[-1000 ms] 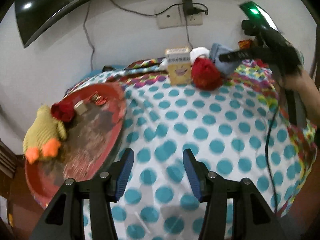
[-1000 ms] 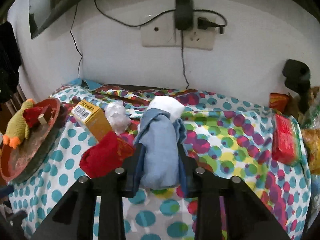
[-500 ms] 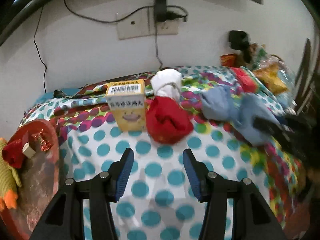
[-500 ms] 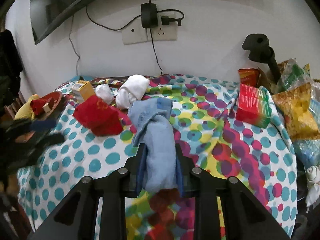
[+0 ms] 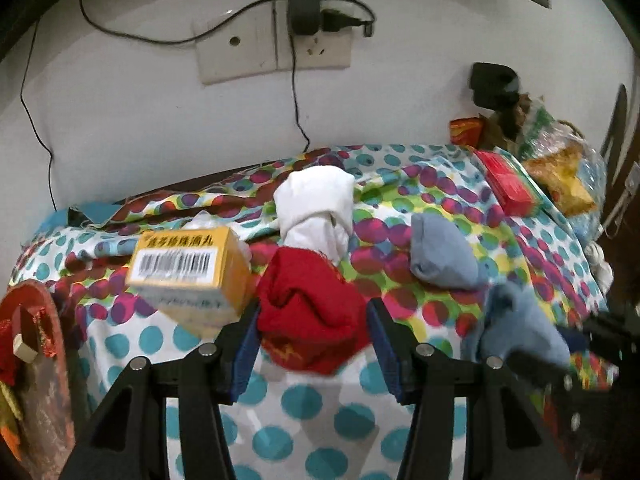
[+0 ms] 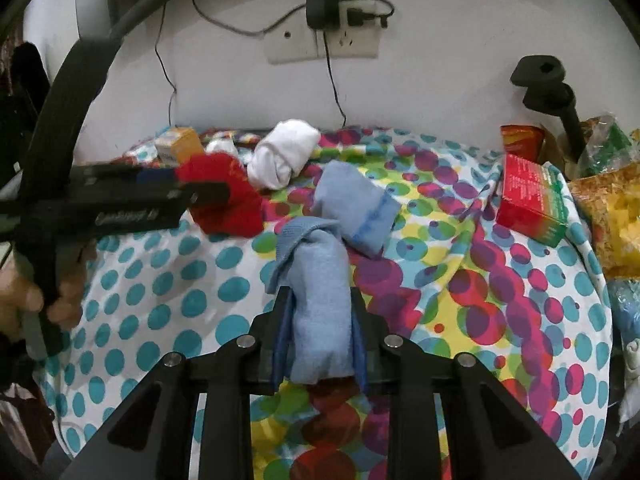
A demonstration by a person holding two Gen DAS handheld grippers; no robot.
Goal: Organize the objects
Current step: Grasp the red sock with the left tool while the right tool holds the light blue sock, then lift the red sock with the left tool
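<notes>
A red rolled sock point(image 5: 310, 316) lies on the dotted cloth between the open fingers of my left gripper point(image 5: 312, 328); it also shows in the right wrist view point(image 6: 224, 196). My right gripper point(image 6: 320, 312) is shut on a light blue rolled sock point(image 6: 316, 280), held above the cloth; that sock shows at the right of the left wrist view point(image 5: 520, 328). A second blue sock point(image 6: 354, 204) and a white rolled sock point(image 6: 284, 154) lie behind. A yellow box point(image 5: 188, 276) stands just left of the red sock.
A red tray point(image 5: 36, 360) with small items sits at the left edge. A red box point(image 6: 528, 196) and snack bags point(image 6: 604, 208) lie at the right. A wall socket with a charger point(image 5: 304, 4) and cables is behind the table.
My left gripper swung right from the tray side and moved forward until its open fingers flank the red sock. My right gripper pulled back and right with the blue sock.
</notes>
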